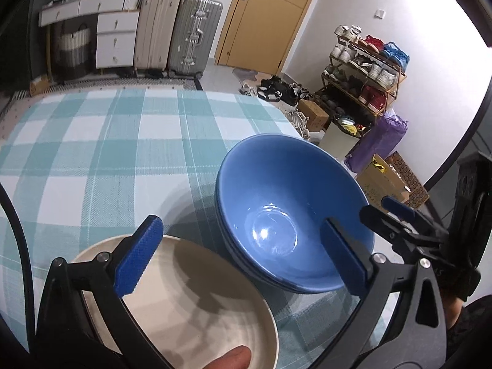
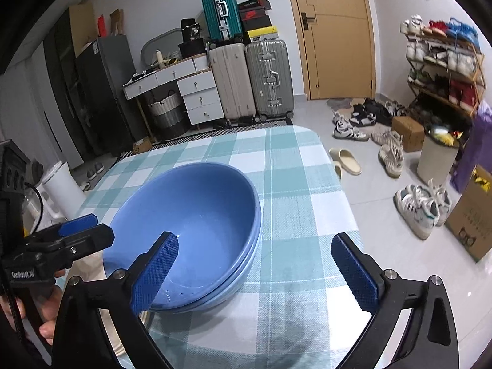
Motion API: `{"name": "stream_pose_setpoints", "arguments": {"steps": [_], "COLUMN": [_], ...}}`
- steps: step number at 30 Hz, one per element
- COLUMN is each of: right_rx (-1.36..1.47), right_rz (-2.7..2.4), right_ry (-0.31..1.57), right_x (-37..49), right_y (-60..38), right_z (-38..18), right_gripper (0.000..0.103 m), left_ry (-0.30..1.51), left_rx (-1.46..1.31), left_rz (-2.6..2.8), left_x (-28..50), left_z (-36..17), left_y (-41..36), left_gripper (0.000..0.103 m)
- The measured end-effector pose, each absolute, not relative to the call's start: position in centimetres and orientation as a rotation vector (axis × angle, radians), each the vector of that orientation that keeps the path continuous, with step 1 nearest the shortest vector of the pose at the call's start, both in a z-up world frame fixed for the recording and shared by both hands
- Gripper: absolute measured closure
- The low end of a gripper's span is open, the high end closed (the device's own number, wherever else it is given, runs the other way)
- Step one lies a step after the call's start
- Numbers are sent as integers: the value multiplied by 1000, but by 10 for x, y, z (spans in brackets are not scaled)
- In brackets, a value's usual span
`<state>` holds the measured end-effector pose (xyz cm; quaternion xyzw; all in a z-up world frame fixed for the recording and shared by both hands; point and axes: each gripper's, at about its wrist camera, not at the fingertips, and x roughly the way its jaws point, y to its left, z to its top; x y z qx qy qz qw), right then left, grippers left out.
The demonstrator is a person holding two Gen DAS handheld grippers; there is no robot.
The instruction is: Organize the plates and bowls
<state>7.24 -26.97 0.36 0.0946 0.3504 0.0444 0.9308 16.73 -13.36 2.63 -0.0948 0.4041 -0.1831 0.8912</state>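
A stack of blue bowls (image 1: 286,203) (image 2: 187,215) sits on the teal checked tablecloth (image 1: 101,153) (image 2: 292,190). Left of it lies a cream plate (image 1: 196,301) (image 2: 89,264), partly under my left gripper. My left gripper (image 1: 240,221) is open, one finger over the plate and the other over the near rim of the bowls. My right gripper (image 2: 253,236) is open too, its left finger (image 2: 153,273) in front of the bowls' near rim and its right finger over bare cloth. Nothing is pinched. Each gripper shows at the edge of the other's view.
A thumb (image 1: 227,359) rests on the plate's near edge. The table's right edge (image 2: 335,184) drops to a floor strewn with shoes (image 2: 418,209). A bin (image 2: 436,156), a shoe rack (image 2: 442,70), suitcases (image 2: 249,77) and a door (image 2: 335,30) stand beyond.
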Motion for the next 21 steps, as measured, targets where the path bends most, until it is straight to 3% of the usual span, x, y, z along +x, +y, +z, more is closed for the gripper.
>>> {"name": "stream_pose_setpoints", "arguments": {"steps": [10, 12, 15, 21], "right_rx": [297, 322, 337, 372], "right_rz": [118, 143, 178, 196], "right_ry": [737, 749, 786, 782], "right_x": [79, 82, 89, 88], "right_y": [-273, -273, -270, -267], "right_z": [-11, -15, -21, -27], "right_gripper": [2, 8, 28, 33], "left_ry": [915, 928, 944, 963], "left_rx": [-306, -322, -330, -344], "left_rz": [-389, -394, -393, -434], "left_x": [196, 201, 207, 212], "left_z": [4, 1, -5, -14], "left_y": [-125, -125, -126, -130], "left_gripper": [2, 7, 18, 34]}}
